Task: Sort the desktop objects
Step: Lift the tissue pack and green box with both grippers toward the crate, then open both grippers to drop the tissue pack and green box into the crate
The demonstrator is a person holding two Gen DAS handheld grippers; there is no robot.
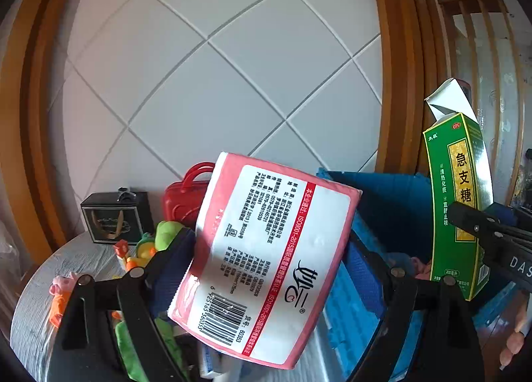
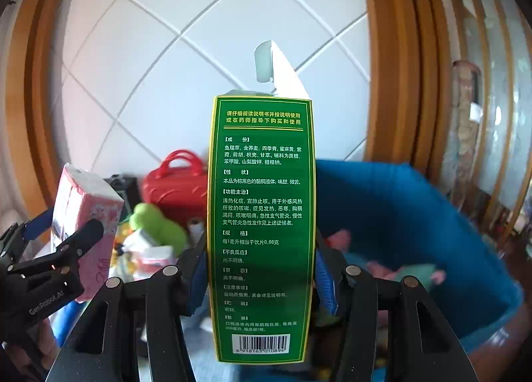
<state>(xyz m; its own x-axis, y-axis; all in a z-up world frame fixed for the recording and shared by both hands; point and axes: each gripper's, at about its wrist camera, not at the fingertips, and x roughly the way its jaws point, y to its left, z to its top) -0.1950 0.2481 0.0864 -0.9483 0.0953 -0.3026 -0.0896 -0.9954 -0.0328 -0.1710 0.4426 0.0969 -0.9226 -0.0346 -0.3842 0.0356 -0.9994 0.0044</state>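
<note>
Both hands loaded, both things off the counter (image 1: 36, 289). My left gripper (image 1: 266, 269) has its jaws spread wide and pinching a pink tissue pack (image 1: 266, 249) by its short sides, barcode face toward the camera. The pack is tilted, long axis running from lower left up to the right. My right gripper (image 2: 262, 269) has its jaws pinching a green medicine box (image 2: 262, 215) across its narrow width. The box stands upright, long axis vertical, top flap open and sticking up.

What matters next: the blue bin (image 2: 415, 202) sits ahead and to the right in both views. In the right wrist view its open mouth is just behind and right of the green box, with some pinkish stuff already at the bottom. In the left wrist view the bin's near wall (image 1: 342, 309) is right behind the tissue pack, and the green box (image 1: 459, 202) is further right, over the bin.

My call: the right hand is nearer the bin mouth, so the box likely drops first, the tissue pack after, if it goes there too. Watch that the two grippers don't clash, they are near each other.

Leftovers on the counter at left: red case (image 1: 181, 197), black box (image 1: 113, 215), green plush toy (image 1: 166, 232), pink toy (image 1: 63, 284).
</note>
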